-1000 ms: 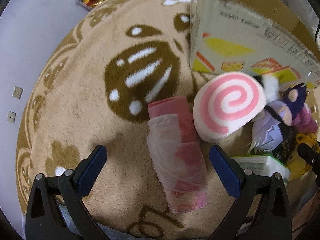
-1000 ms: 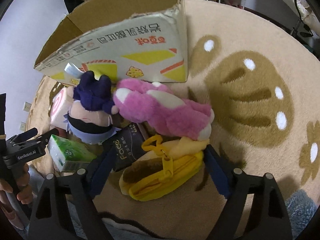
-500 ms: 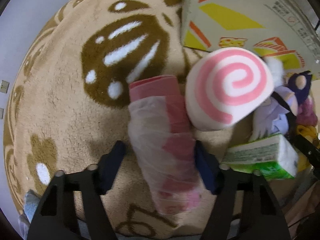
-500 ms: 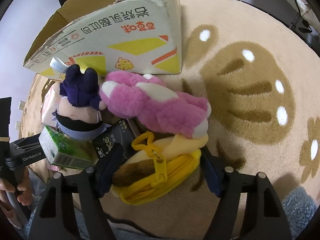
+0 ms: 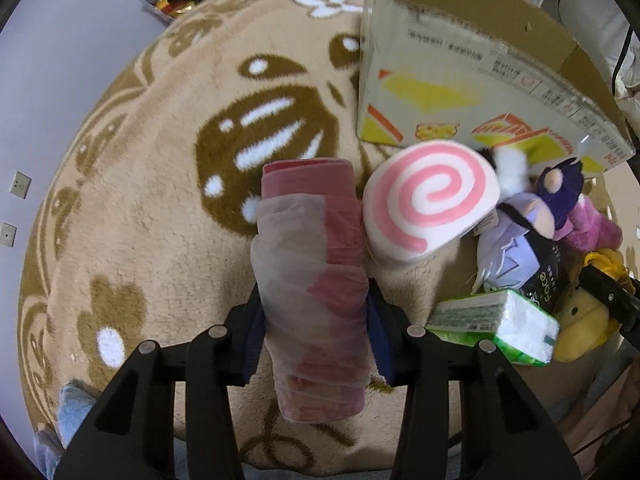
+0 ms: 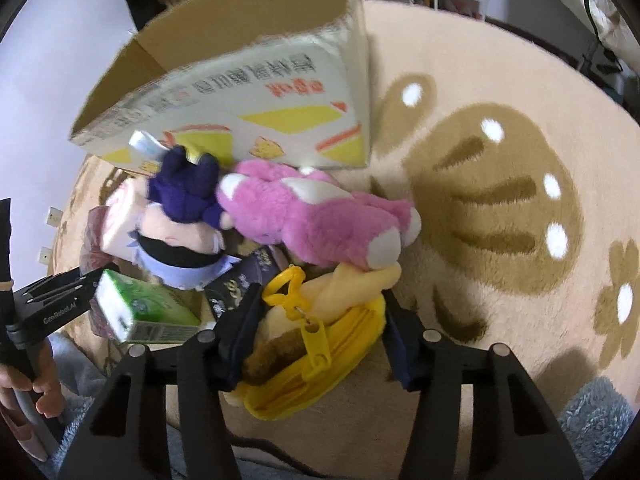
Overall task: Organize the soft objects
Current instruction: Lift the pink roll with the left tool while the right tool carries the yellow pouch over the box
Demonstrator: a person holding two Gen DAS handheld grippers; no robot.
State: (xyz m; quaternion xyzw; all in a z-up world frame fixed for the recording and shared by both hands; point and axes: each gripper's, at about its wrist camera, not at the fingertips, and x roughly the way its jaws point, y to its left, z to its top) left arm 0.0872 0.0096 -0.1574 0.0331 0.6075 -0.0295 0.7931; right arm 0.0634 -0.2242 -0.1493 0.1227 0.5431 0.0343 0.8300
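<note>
Where the rug (image 5: 152, 216) carries the pile, the left claw (image 5: 314, 330) has just closed on the pink wrapped roll (image 5: 312, 280), which runs toward 12 o'clock between its pads. The right claw (image 6: 320, 334), also just closed, grips the yellow plush pouch (image 6: 320, 344); the carton (image 6: 248, 120) sits at 12 o'clock.

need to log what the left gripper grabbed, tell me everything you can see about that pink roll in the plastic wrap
The pink roll is a long soft cylinder, pink with paler patches, wrapped in crinkled translucent plastic that leaves its far end bare. It lies lengthwise on the beige rug, pointing away from the camera. The left gripper has just closed on its middle, pads pressing both sides. The swirl cushion touches its right side.
</note>
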